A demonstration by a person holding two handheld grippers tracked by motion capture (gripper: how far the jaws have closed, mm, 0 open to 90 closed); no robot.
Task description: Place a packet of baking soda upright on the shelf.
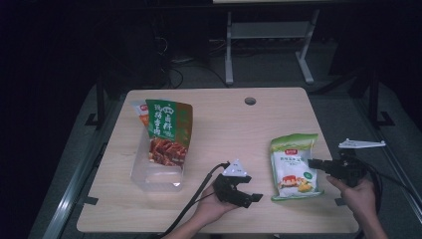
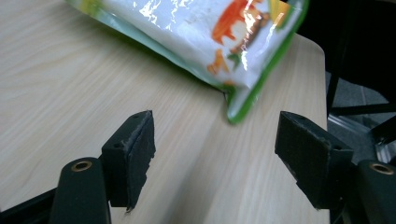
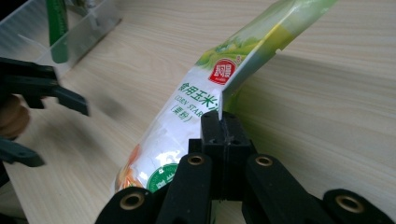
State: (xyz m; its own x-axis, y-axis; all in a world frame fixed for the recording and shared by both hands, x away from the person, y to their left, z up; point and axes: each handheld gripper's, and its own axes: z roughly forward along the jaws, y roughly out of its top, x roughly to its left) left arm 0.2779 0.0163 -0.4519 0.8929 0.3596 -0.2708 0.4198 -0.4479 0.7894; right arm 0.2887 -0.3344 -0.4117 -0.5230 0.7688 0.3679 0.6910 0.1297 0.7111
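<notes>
Because your right gripper [image 3: 219,122] pinches only the glossy white-and-green starch pouch's [image 3: 187,116] edge, it may slip; your left gripper [image 2: 215,154], empty and wide apart at its 7 o'clock, offers no support.

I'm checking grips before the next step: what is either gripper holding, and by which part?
The right gripper pinches the corn starch bag by its side edge. The left gripper is open, holding nothing.

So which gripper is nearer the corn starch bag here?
Right. The right gripper is shut on the edge of the corn starch bag, lifting that side. The left gripper stands open just short of the bag's bottom corner, not touching it.
</notes>
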